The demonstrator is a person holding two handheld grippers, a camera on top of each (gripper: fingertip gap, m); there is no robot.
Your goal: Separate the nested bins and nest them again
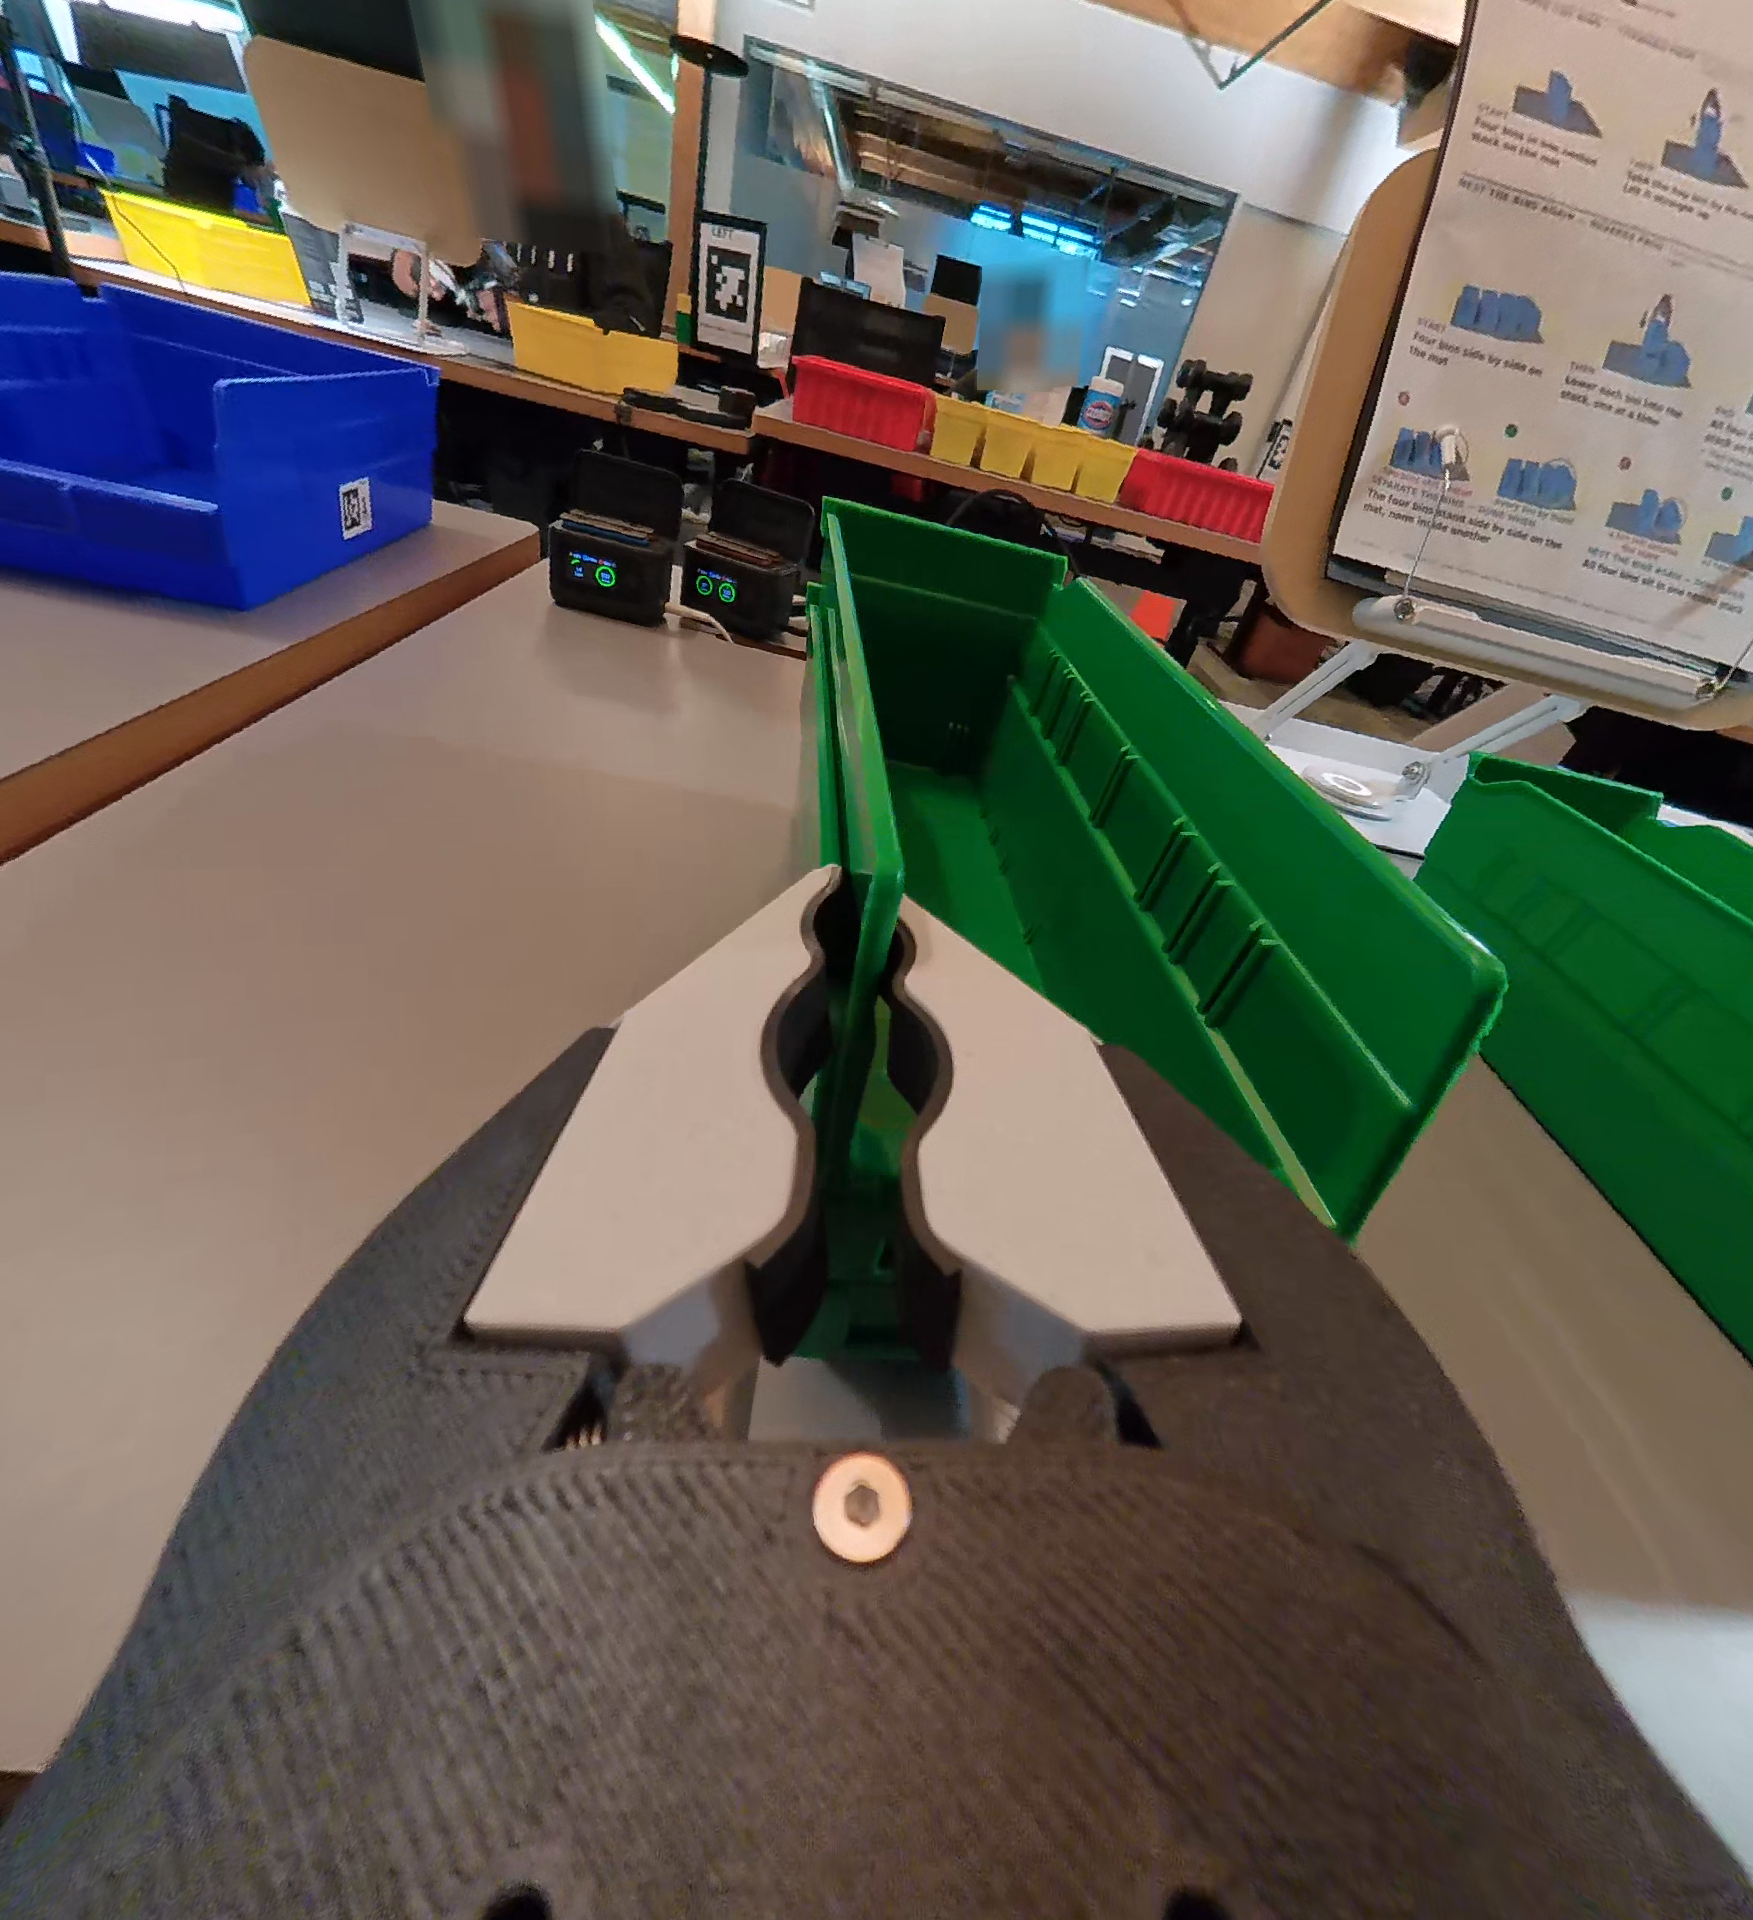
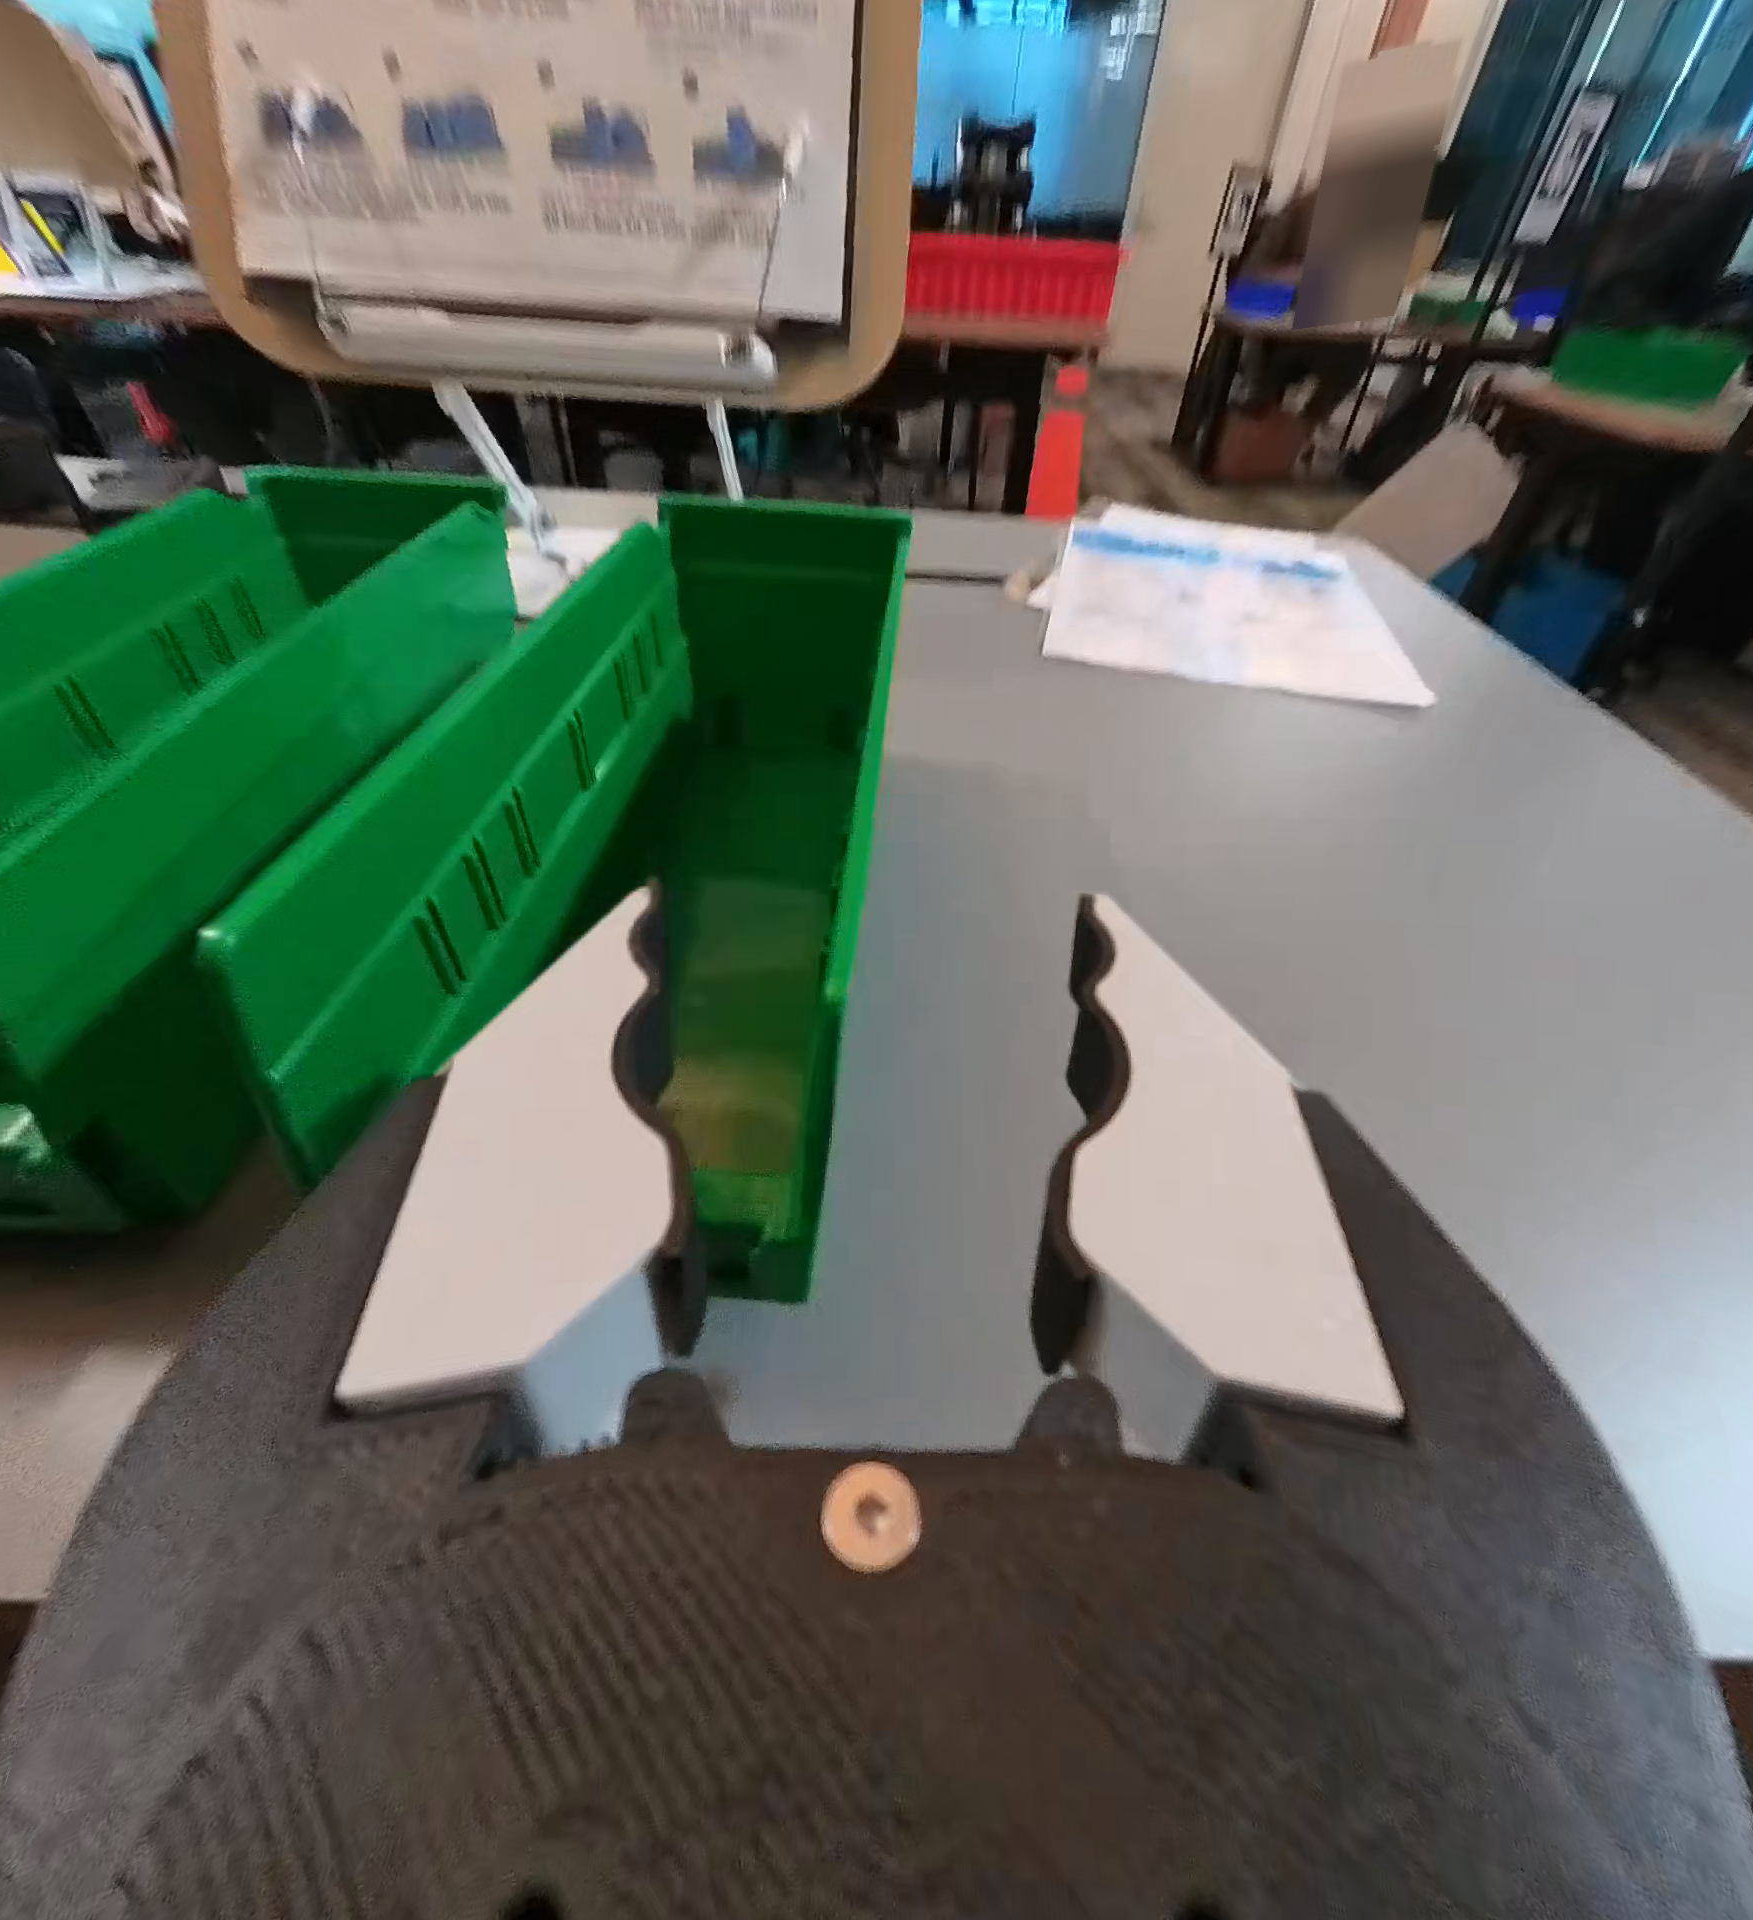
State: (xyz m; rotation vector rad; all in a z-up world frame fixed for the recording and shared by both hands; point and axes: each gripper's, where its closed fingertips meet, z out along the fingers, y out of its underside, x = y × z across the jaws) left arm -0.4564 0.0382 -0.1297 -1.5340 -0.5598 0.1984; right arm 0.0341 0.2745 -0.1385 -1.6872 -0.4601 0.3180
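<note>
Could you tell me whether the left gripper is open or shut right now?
Shut: the left gripper has both fingers pressed against the side wall of a green bin.

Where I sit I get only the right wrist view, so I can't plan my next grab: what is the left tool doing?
Observer: The left tool is shut on one long side wall of a green bin.
Operator: Anything off to its left?
Observer: Yes, blue bins, well apart from the green one.
Operator: And beyond the green bin's far end?
Observer: Two small black cases with lit displays stand side by side there.
</note>
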